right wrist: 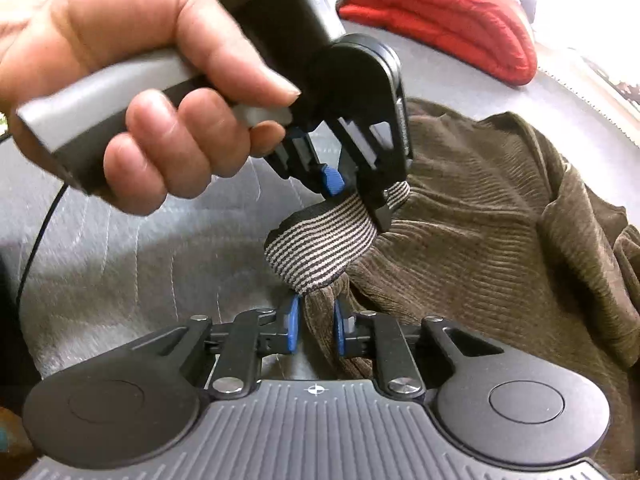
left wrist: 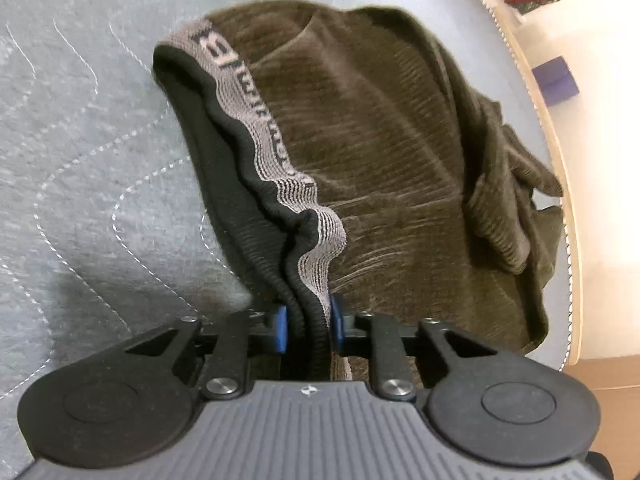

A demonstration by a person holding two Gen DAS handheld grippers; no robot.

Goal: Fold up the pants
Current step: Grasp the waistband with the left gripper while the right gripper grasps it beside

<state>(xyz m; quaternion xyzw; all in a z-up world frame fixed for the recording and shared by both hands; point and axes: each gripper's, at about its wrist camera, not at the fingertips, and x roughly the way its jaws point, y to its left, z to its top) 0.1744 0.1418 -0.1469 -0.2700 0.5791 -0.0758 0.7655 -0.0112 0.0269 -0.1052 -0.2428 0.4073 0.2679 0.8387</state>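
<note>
Pinching pants point(left wrist: 360, 128) waistband, left gripper point(left wrist: 308, 326) fingers clamped, right gripper point(right wrist: 316, 326) fingers likewise

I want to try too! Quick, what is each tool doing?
Left tool: closed on the pants' striped waistband.
Right tool: closed on the brown pants just below the waistband.

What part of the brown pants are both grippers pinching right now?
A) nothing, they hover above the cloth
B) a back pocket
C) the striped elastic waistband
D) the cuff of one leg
C: the left gripper is shut on the striped waistband of the pants, and the right gripper clamps the bunched cloth just below that same band.
</note>
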